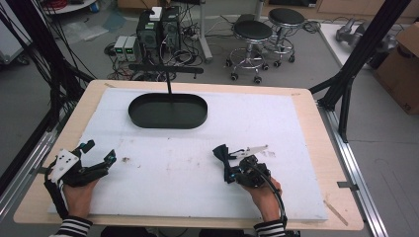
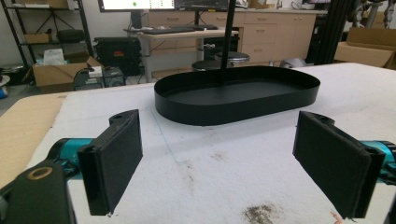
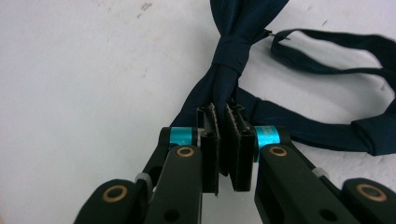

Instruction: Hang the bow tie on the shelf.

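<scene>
A dark navy bow tie (image 3: 233, 51) lies on the white foam sheet (image 1: 173, 182), its strap (image 3: 327, 130) looping off to the right in the right gripper view. My right gripper (image 3: 223, 109) is shut on one wing of the bow tie, just below the knot. In the high view the bow tie (image 1: 221, 153) sits at the tip of the right gripper (image 1: 228, 165), right of centre near the front. My left gripper (image 1: 100, 151) rests at the front left with its jaws wide apart. Nothing is between its pads (image 2: 116, 158).
A black oval tray (image 1: 168, 123) stands at the back middle of the sheet, with a thin black post (image 1: 169, 81) rising at its far side. The tray's wall (image 2: 224, 109) faces the left gripper. Brown stains (image 2: 259, 213) mark the sheet. Wooden table edges (image 1: 316, 123) surround it.
</scene>
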A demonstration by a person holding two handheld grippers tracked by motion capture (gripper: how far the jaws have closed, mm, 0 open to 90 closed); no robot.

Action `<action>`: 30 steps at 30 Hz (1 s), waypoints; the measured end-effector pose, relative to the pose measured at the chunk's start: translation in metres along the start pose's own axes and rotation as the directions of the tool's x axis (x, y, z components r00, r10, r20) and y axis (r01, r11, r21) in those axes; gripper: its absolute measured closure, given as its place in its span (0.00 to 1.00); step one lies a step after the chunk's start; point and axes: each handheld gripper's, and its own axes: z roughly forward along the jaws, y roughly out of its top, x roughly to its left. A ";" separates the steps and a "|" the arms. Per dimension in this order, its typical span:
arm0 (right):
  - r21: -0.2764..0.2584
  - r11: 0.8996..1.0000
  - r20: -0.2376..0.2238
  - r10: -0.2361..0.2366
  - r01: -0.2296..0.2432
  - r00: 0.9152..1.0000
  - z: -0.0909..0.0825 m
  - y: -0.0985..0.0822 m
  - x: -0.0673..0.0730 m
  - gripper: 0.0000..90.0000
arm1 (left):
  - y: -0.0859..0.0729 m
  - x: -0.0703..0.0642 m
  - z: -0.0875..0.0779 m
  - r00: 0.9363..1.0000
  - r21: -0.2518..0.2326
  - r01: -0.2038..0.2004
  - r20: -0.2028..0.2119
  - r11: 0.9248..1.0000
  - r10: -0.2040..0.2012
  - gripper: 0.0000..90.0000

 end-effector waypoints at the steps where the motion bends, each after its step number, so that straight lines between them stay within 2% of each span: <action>1: -0.011 1.000 0.007 -0.009 0.009 1.000 -0.001 0.000 0.001 0.95 | 0.000 0.000 0.000 1.000 0.000 0.000 0.000 1.000 0.000 0.18; 5: -0.072 0.997 0.029 -0.035 0.037 0.999 -0.004 0.001 0.002 0.95 | 0.000 0.000 0.000 1.000 -0.001 0.000 -0.001 1.000 0.000 0.18; 8: -0.110 0.993 0.047 -0.037 0.041 0.998 -0.006 0.002 0.003 0.95 | 0.000 0.000 0.000 1.000 -0.001 0.000 -0.001 1.000 0.000 0.18; 12: -0.186 0.981 0.073 -0.037 0.050 0.997 -0.010 0.004 0.003 0.95 | 0.000 0.000 0.000 1.000 -0.001 0.000 -0.001 1.000 0.000 0.18; 18: -0.296 0.955 0.106 0.009 0.023 0.994 -0.017 0.010 0.002 0.95 | 0.000 0.000 0.000 1.000 -0.001 -0.001 0.000 1.000 0.001 0.18; 21: -0.350 0.936 0.127 0.022 0.024 0.992 -0.019 0.013 0.001 0.95 | 0.000 0.000 0.000 1.000 -0.001 0.000 -0.001 1.000 0.000 0.18; 25: -0.413 0.910 0.129 0.051 0.007 0.990 -0.021 0.018 0.000 0.95 | 0.000 0.000 0.000 1.000 0.000 -0.001 -0.001 1.000 0.001 0.18; 30: -0.438 0.899 0.122 0.073 -0.012 0.990 -0.021 0.024 -0.002 0.95 | 0.000 0.000 0.000 1.000 -0.001 0.001 0.000 1.000 -0.001 0.18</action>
